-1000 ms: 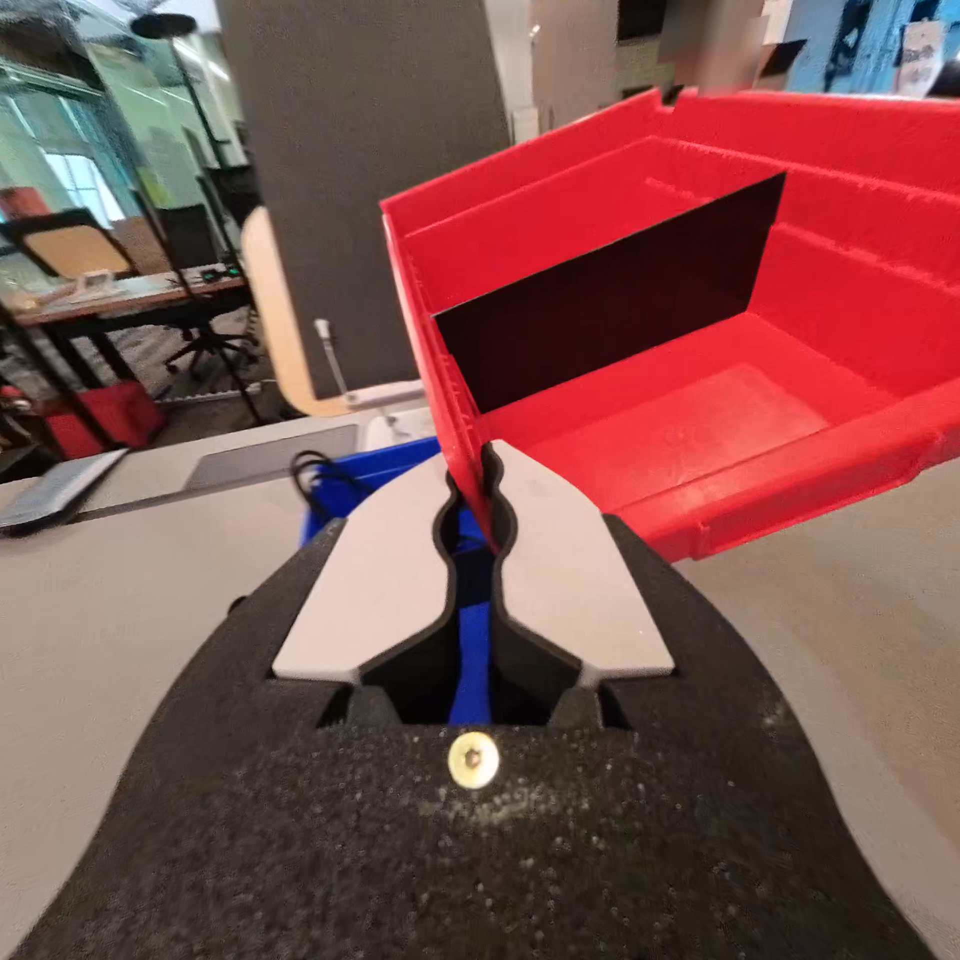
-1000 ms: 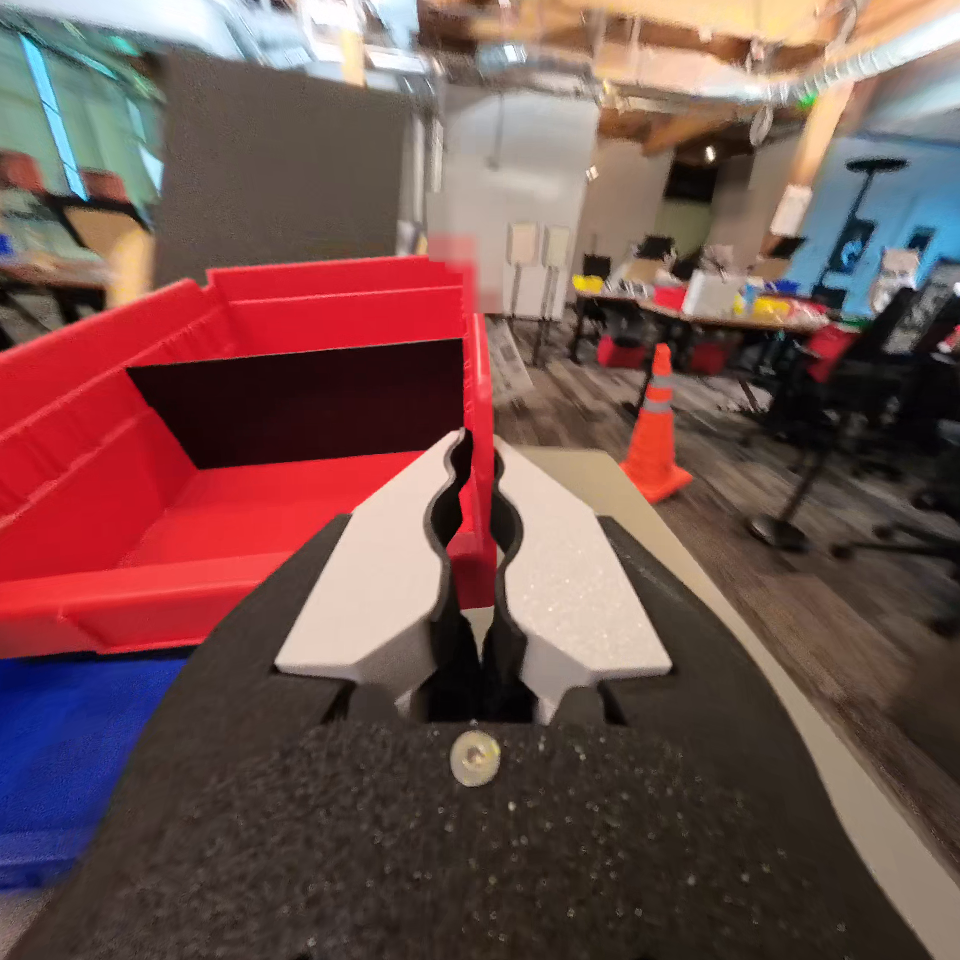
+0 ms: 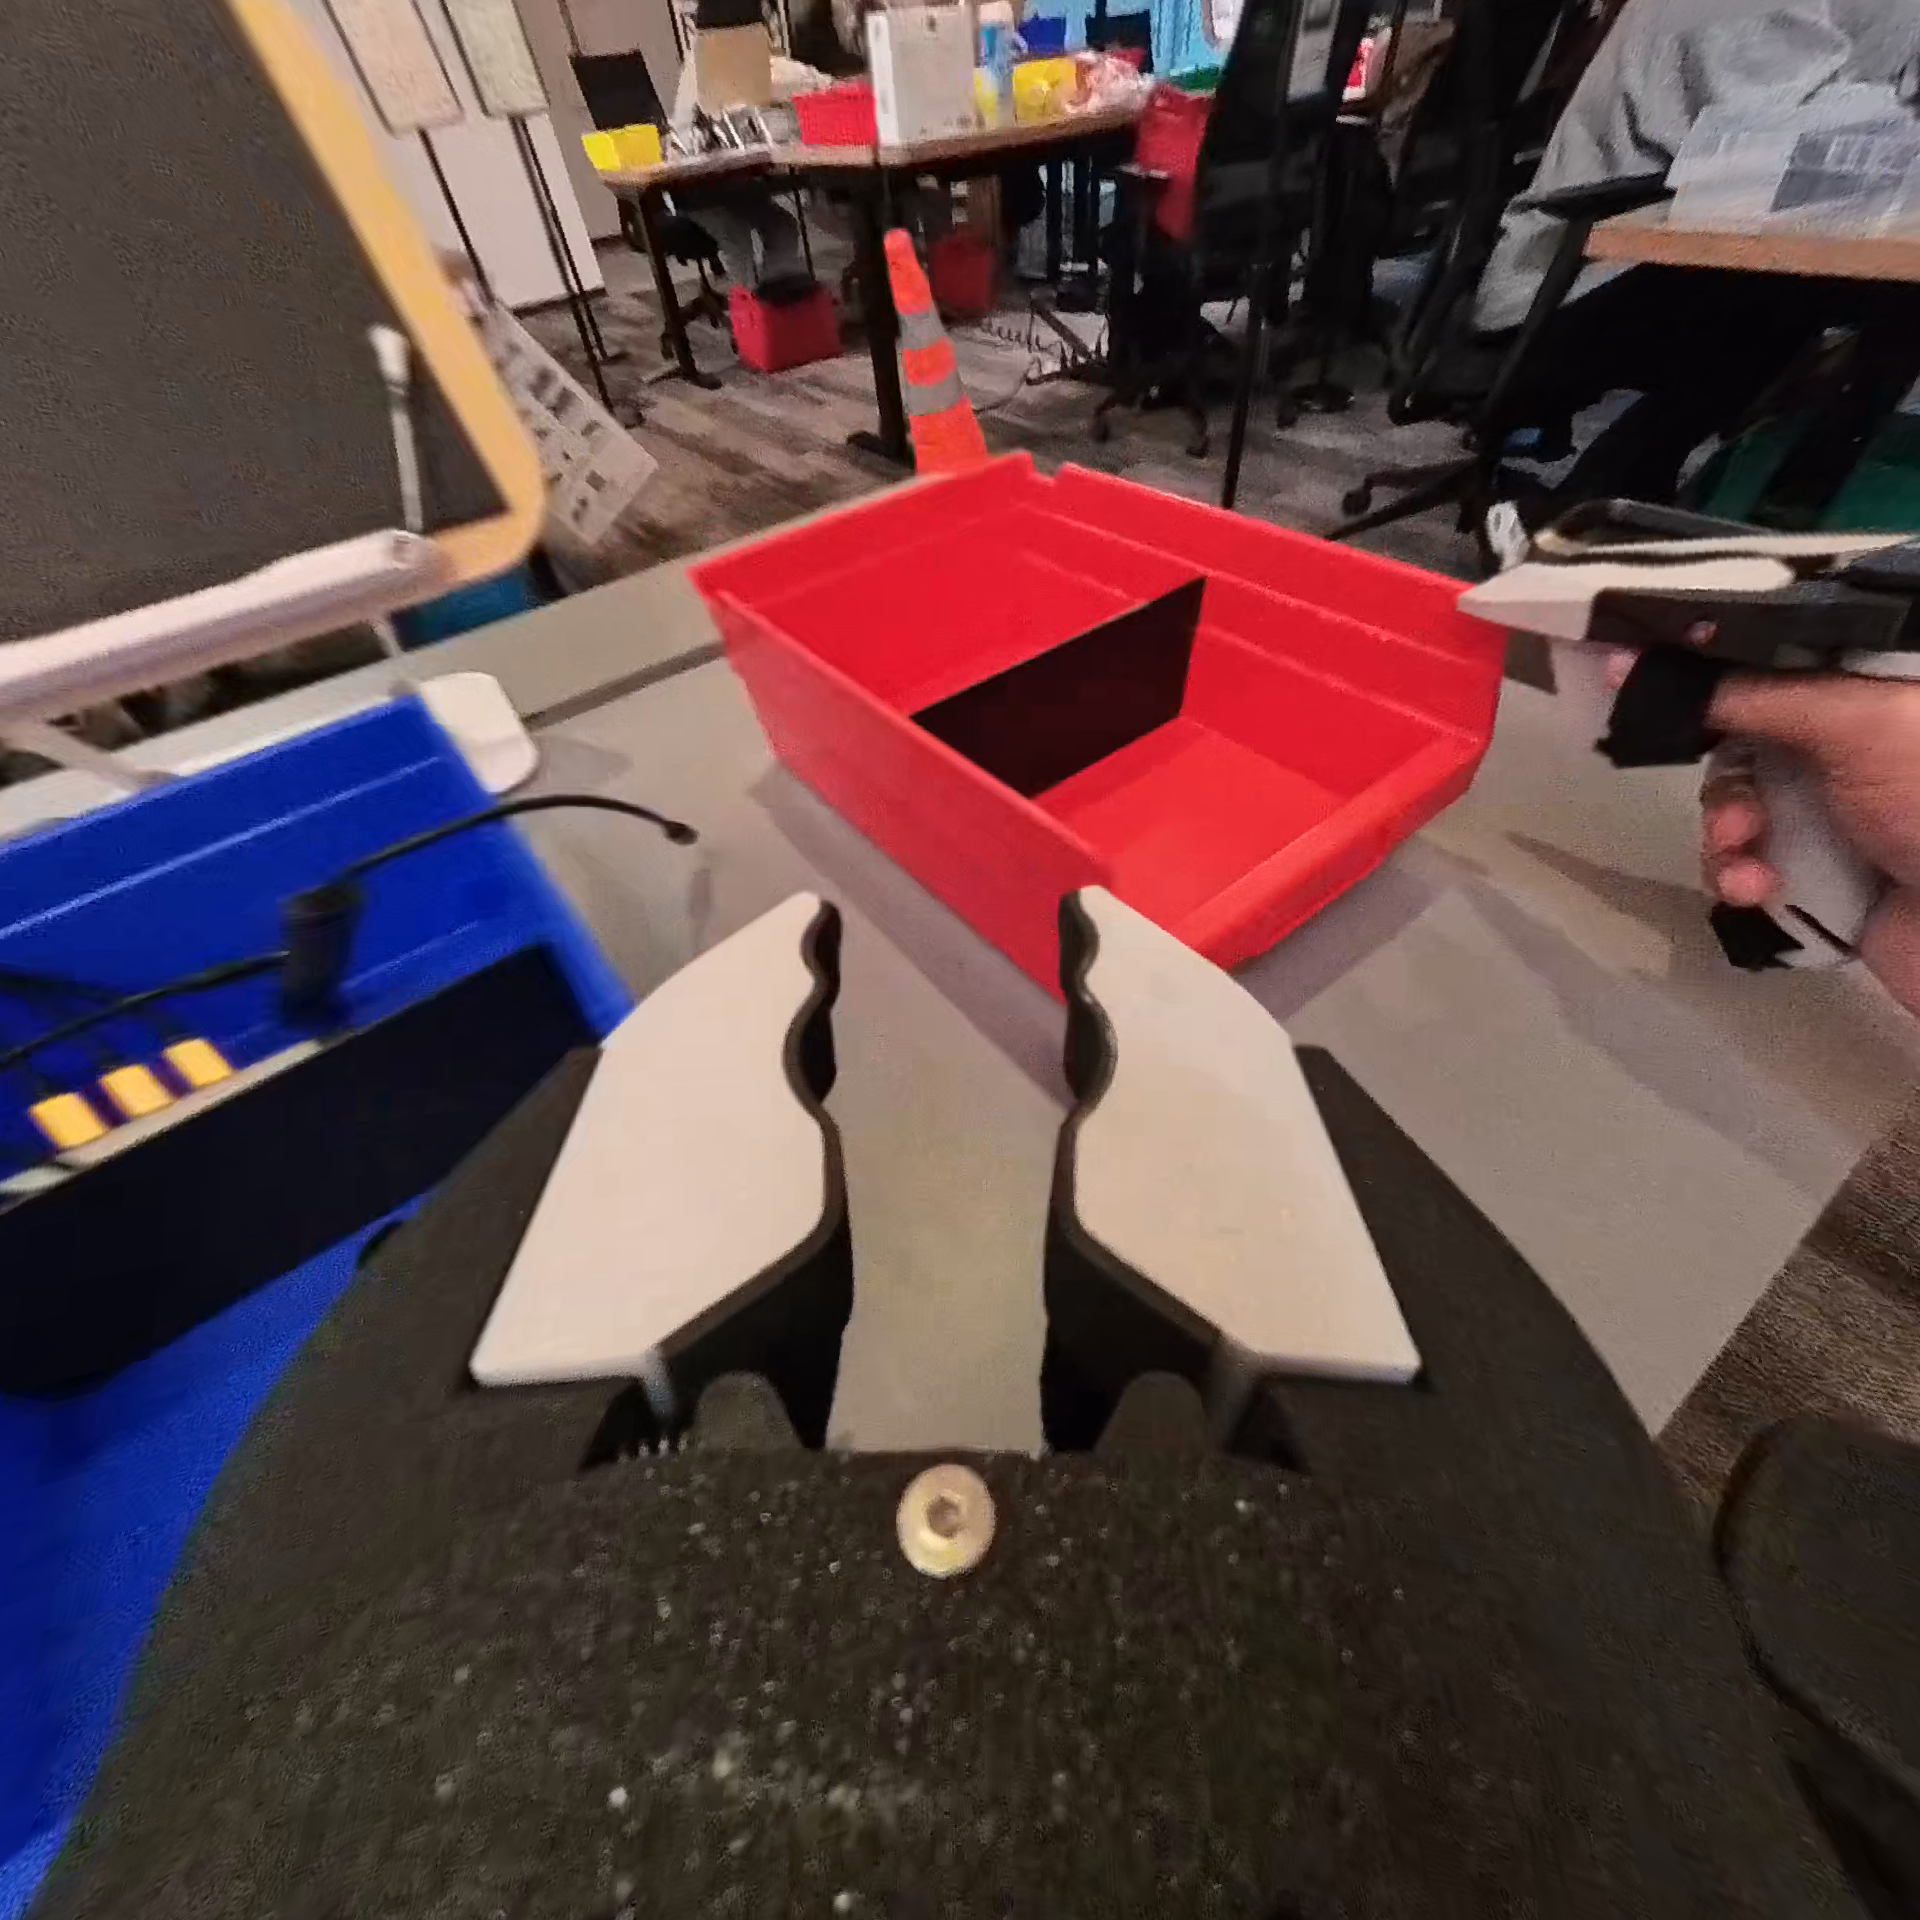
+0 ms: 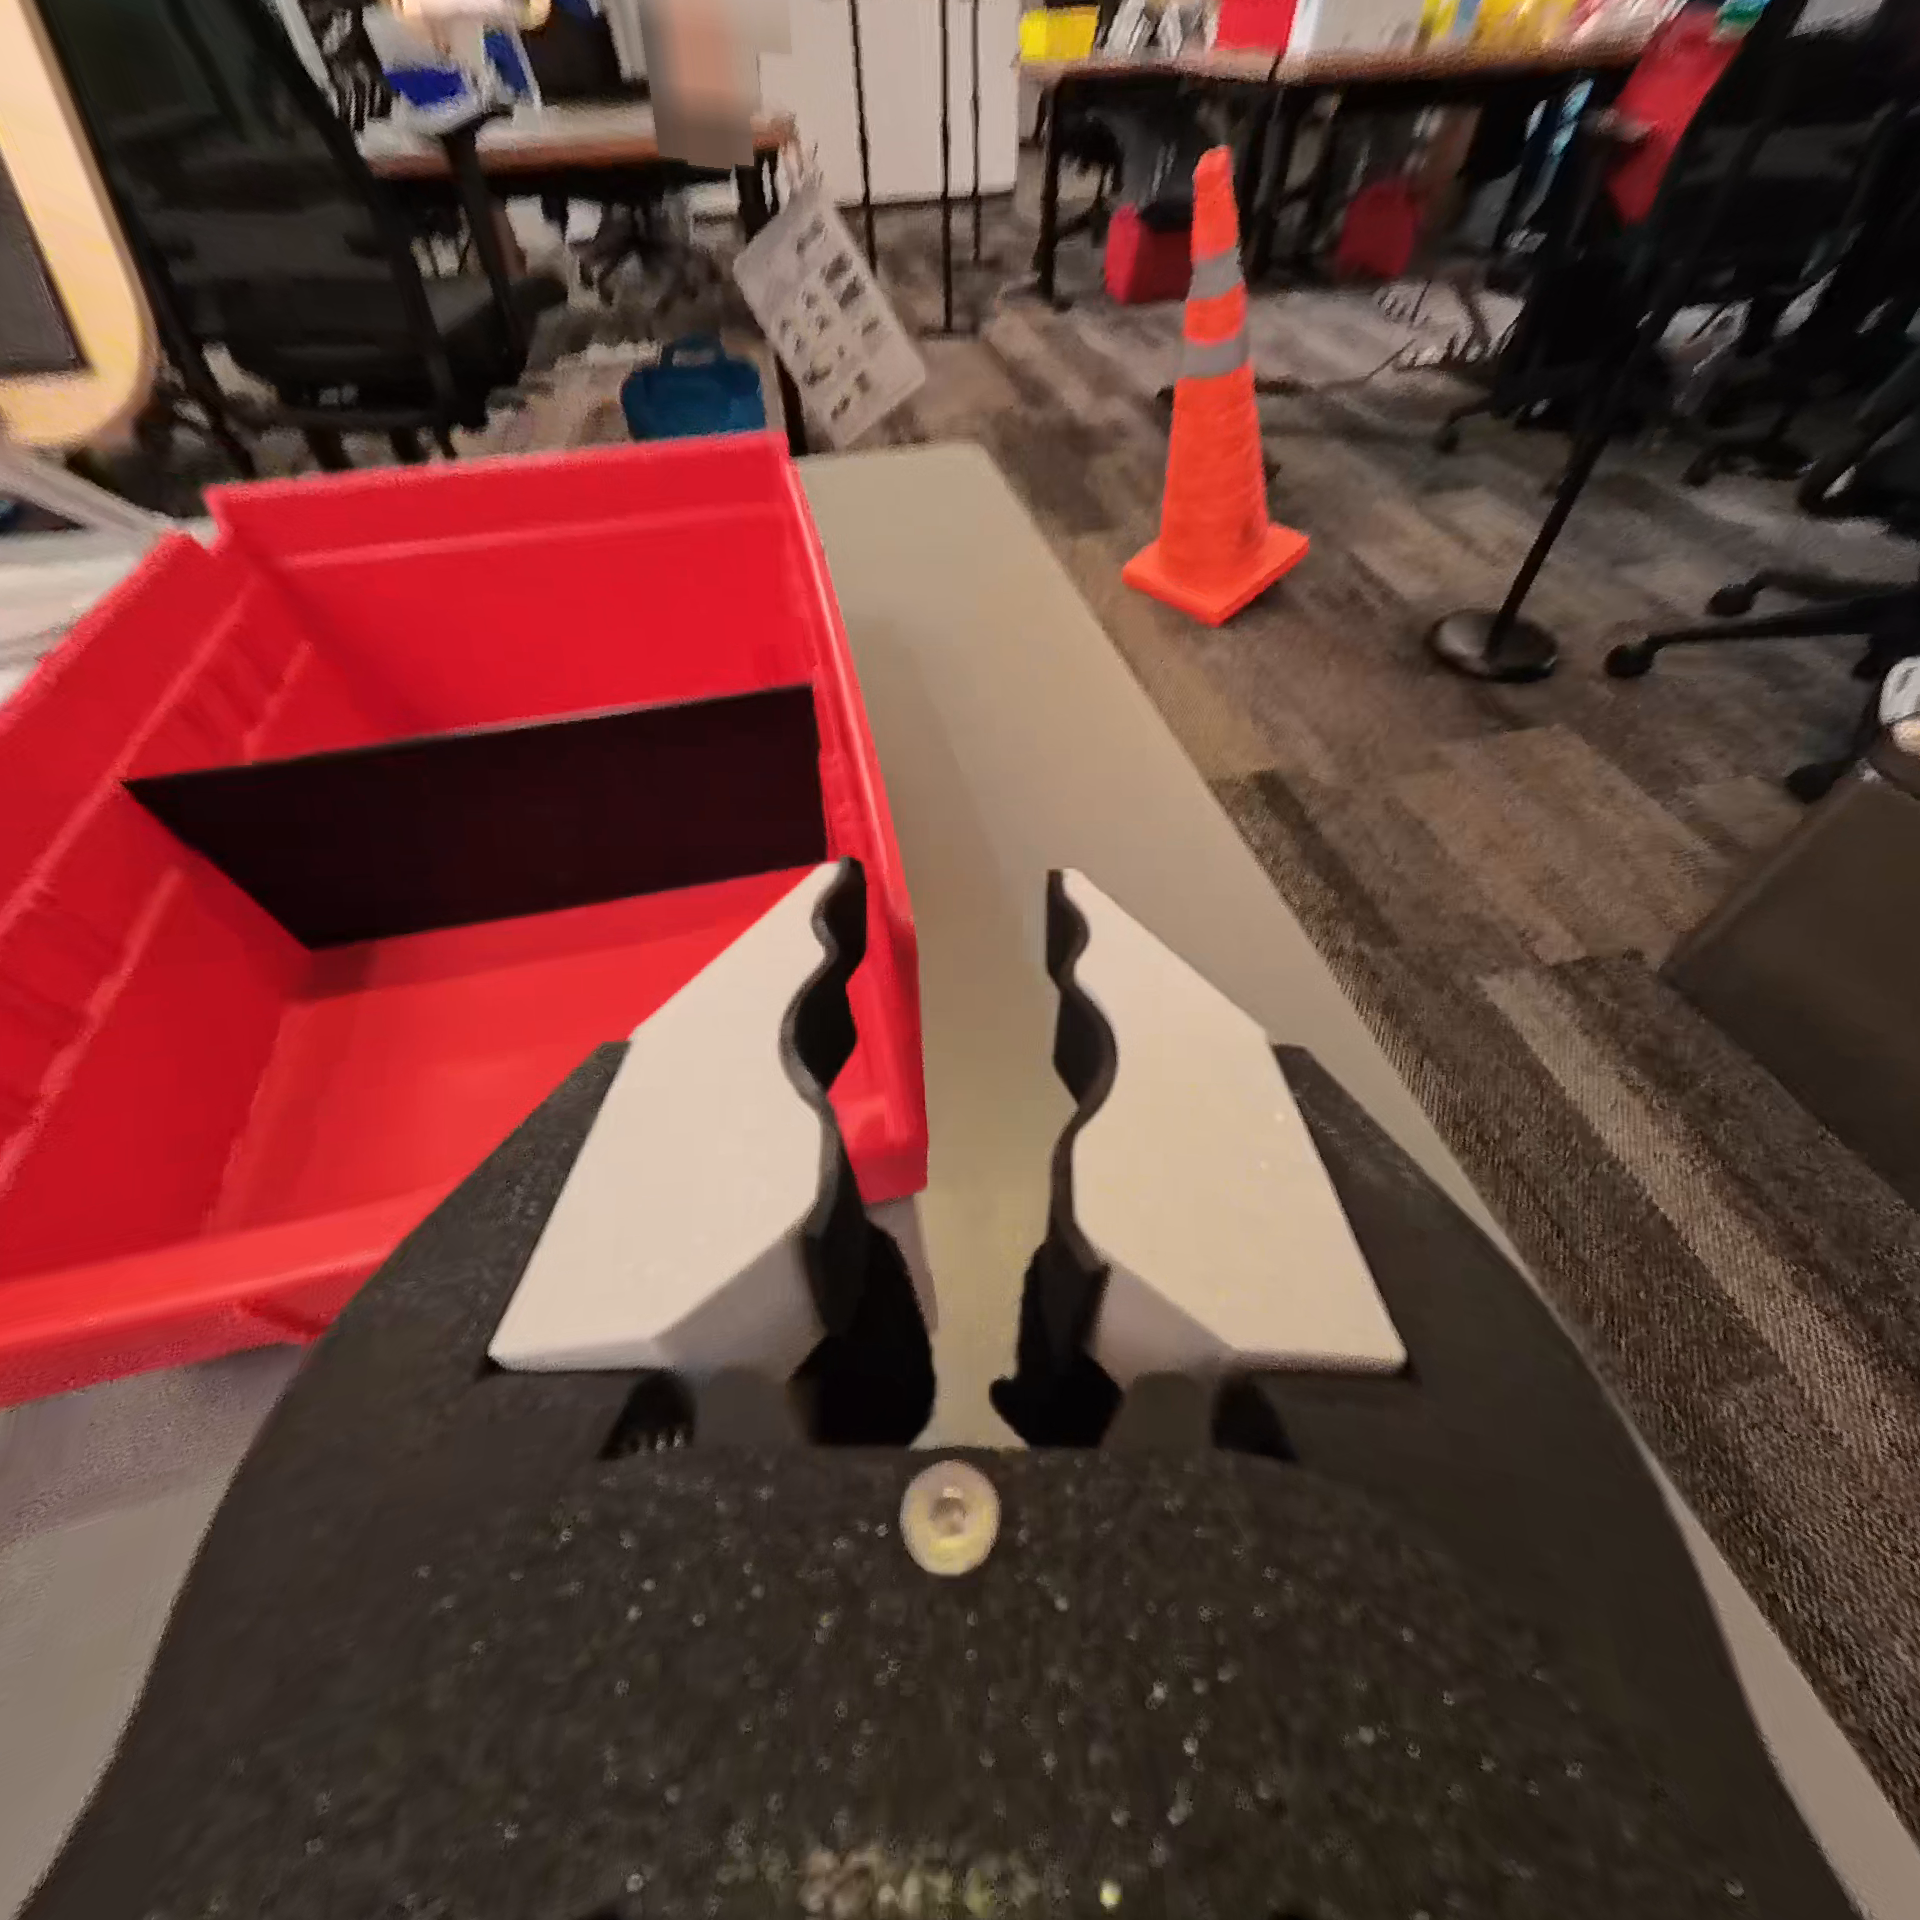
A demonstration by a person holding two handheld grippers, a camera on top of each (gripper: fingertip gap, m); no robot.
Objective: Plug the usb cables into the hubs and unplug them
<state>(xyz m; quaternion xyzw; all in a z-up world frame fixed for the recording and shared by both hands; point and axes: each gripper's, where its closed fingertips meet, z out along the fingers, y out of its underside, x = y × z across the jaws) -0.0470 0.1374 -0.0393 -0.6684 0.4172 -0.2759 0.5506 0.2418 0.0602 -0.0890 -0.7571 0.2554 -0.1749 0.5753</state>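
Red bin (image 3: 1340, 831) with black divider (image 3: 1081, 696) on grey table (image 3: 1507, 1060), near right edge. Left gripper (image 3: 943, 925), right gripper (image 4: 951, 883): both spread wide, empty, just beside bin.

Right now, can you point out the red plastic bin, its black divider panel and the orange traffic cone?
Red plastic bin (image 3: 883, 769): left wrist view, on its outer side wall.
Black divider panel (image 4: 499, 810): right wrist view, middle of its face.
Orange traffic cone (image 4: 1210, 447): right wrist view, mid-body.

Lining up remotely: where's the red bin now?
The red bin sits on the grey table, right of the blue bin, ahead of both open grippers.
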